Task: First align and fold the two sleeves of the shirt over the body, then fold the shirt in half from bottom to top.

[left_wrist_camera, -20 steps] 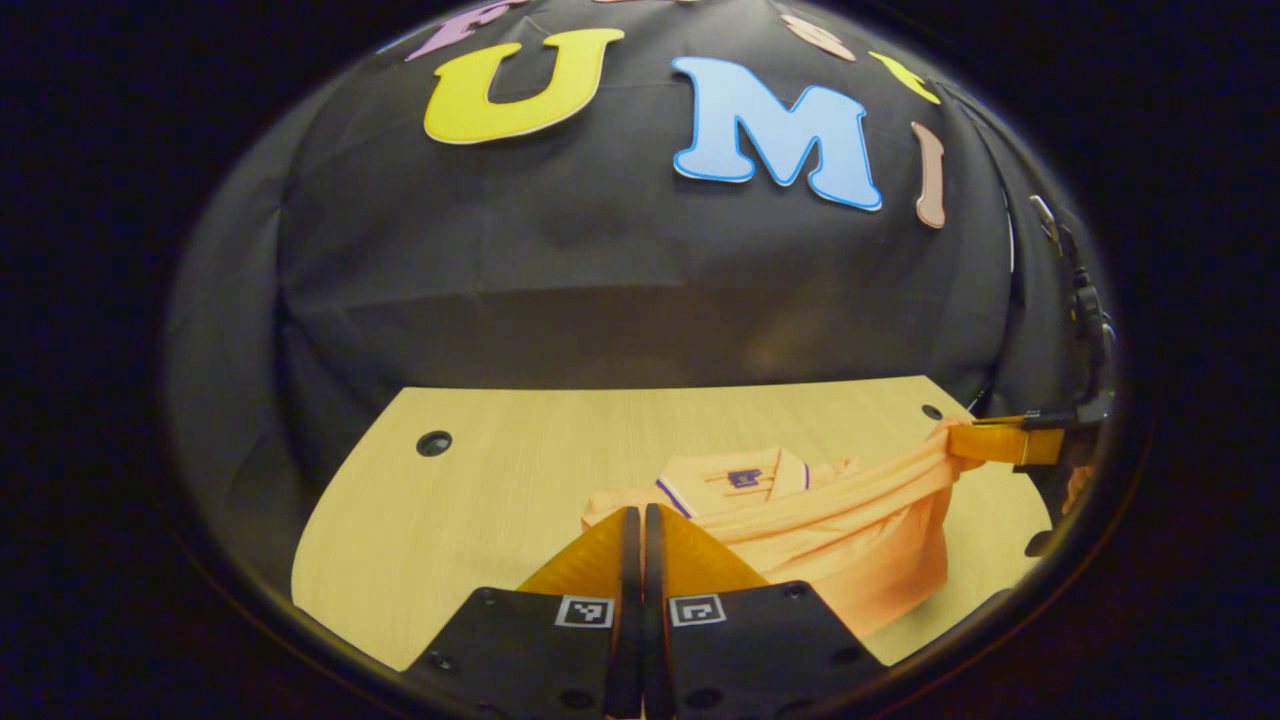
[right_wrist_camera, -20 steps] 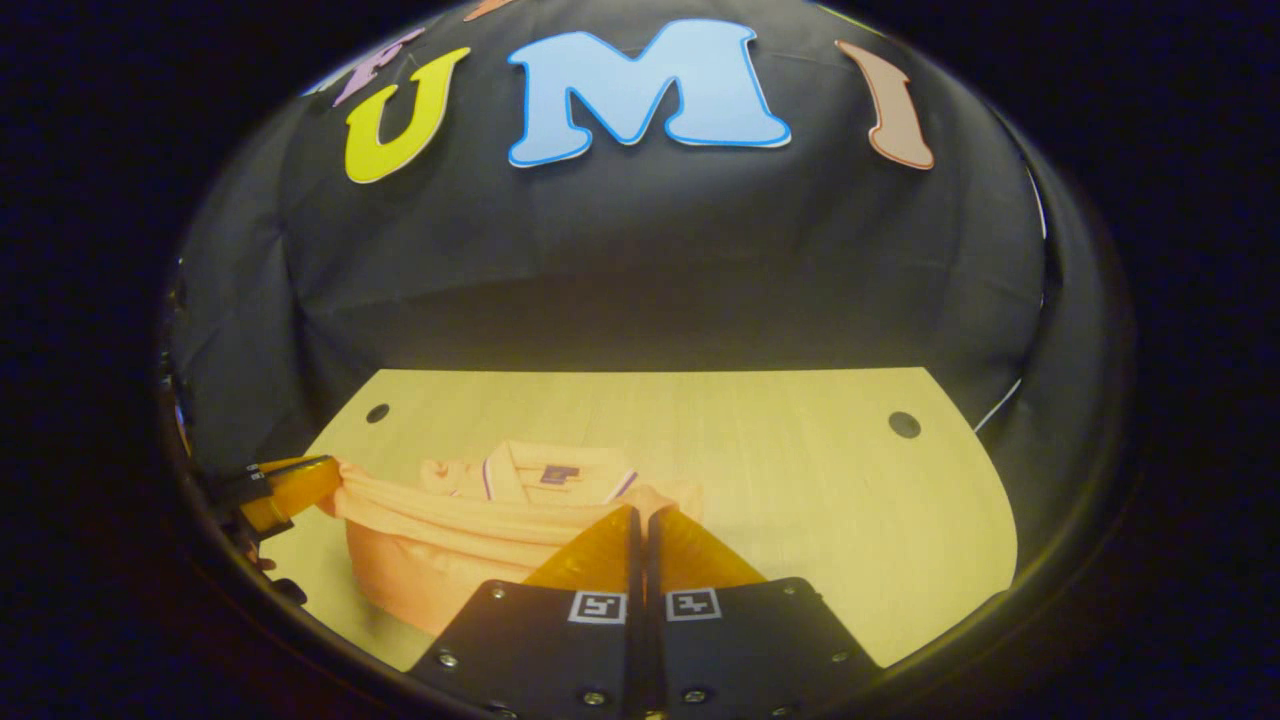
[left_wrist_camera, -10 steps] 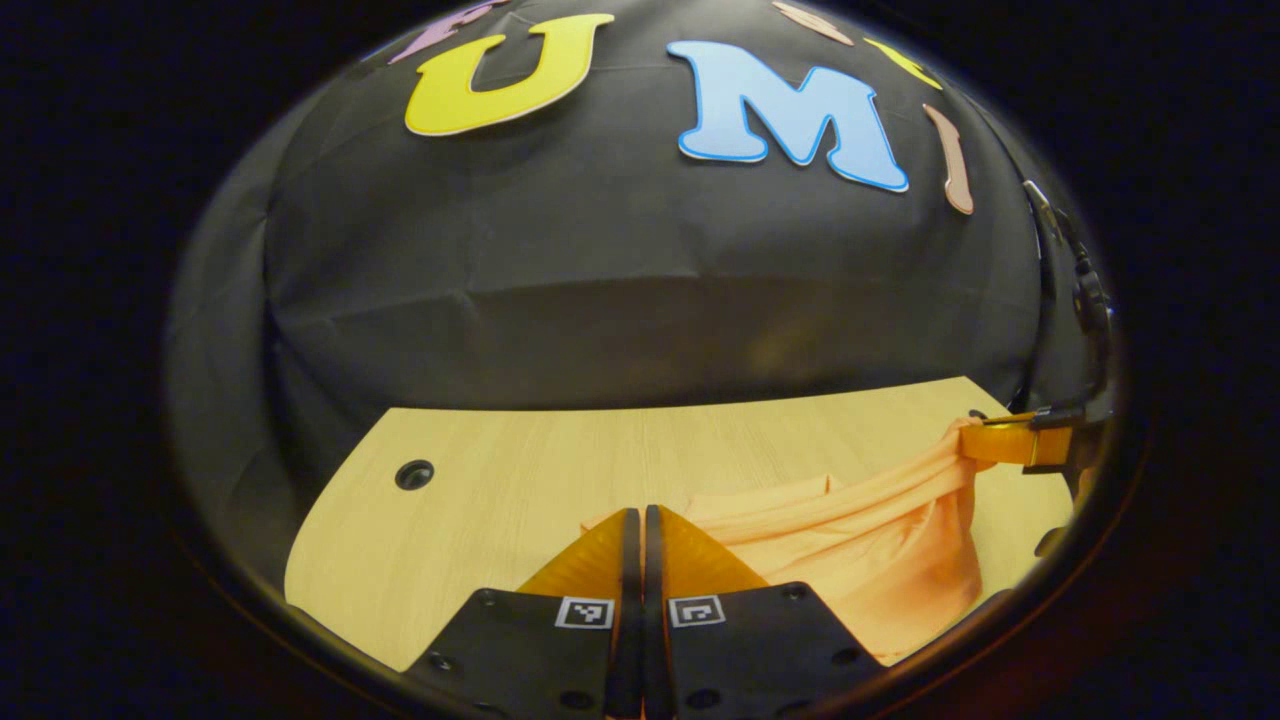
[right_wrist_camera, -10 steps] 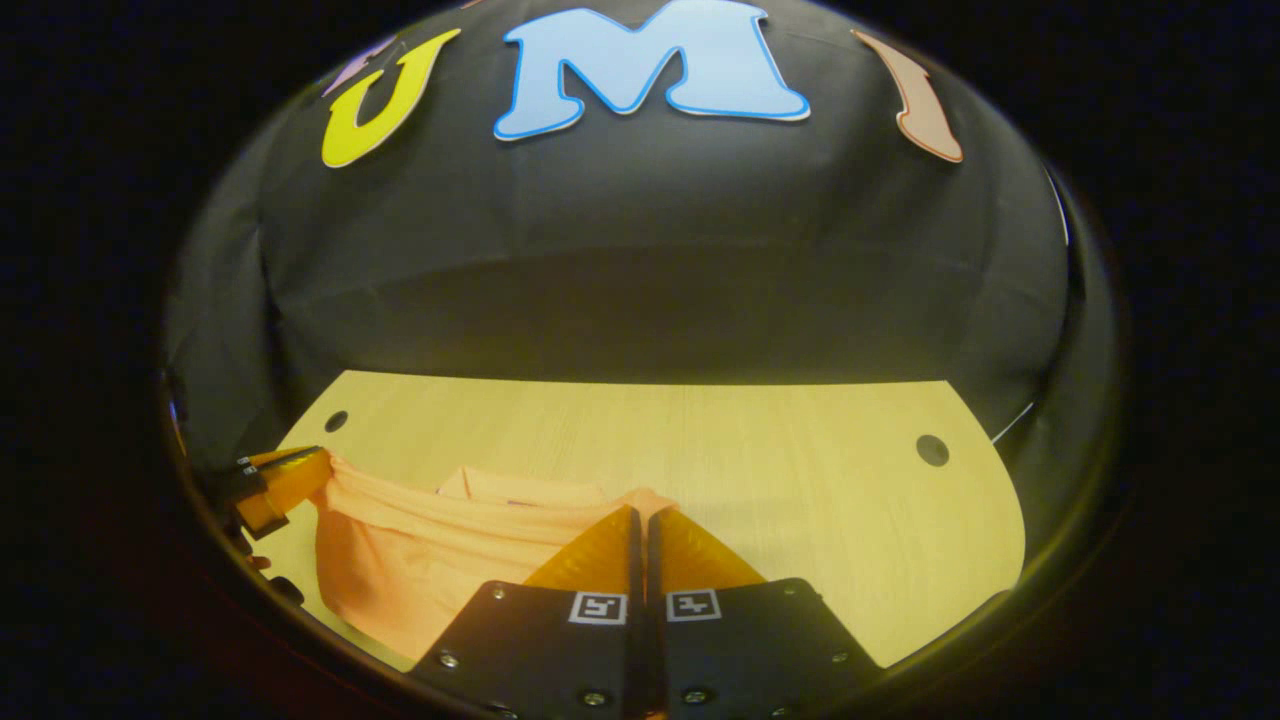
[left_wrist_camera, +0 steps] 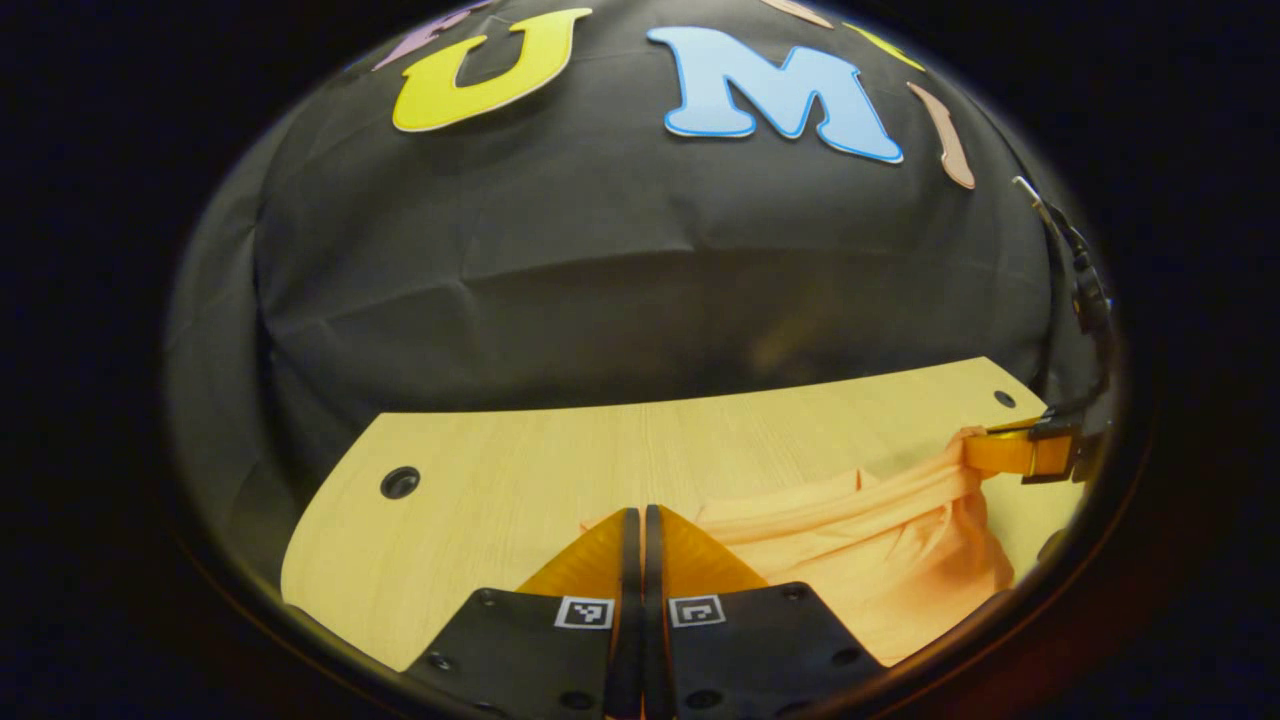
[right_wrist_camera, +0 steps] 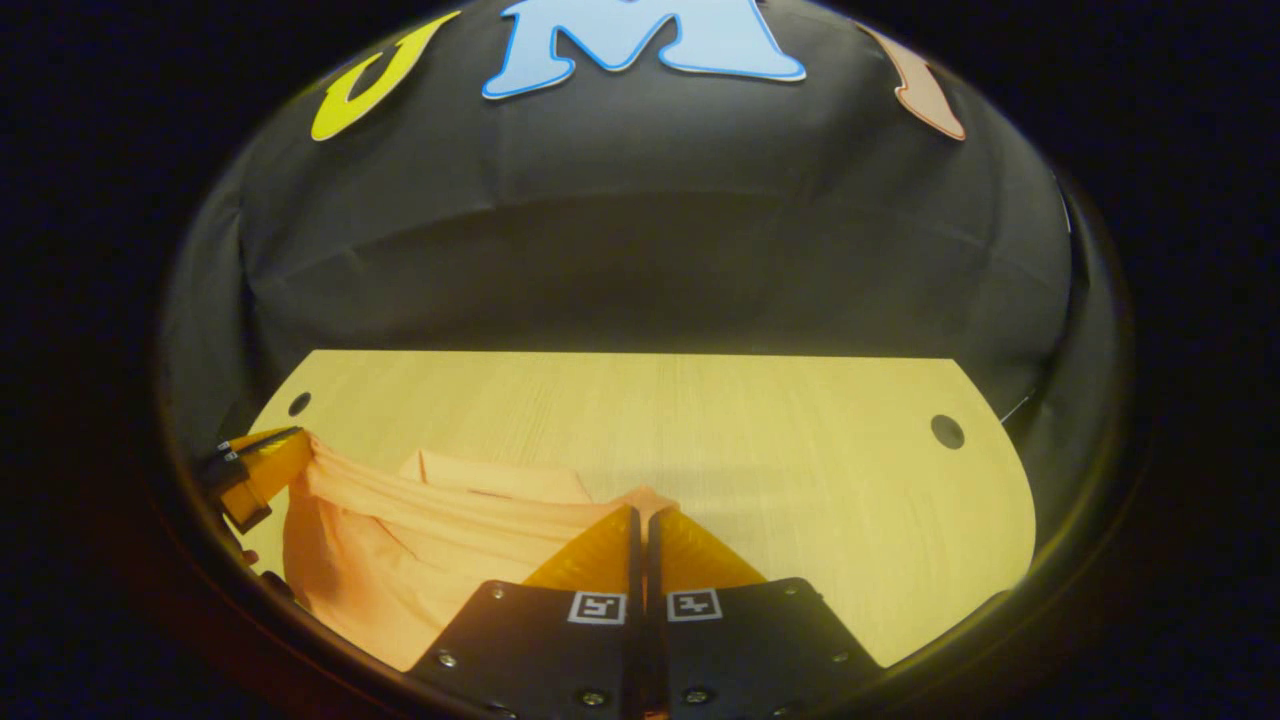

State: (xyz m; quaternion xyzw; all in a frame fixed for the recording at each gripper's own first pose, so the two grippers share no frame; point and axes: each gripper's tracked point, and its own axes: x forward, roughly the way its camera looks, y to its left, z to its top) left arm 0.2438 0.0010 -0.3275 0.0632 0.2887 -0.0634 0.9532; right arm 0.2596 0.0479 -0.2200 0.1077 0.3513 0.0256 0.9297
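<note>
We hold the orange shirt (left_wrist_camera: 880,545) up off the table (left_wrist_camera: 520,470), stretched between both tools. Our left hand-held gripper (left_wrist_camera: 636,512) is pinched closed on one corner of the fabric, our right hand-held gripper (right_wrist_camera: 640,510) closed on the other corner. The cloth sags between them, its lower part draping toward the near table edge.
</note>
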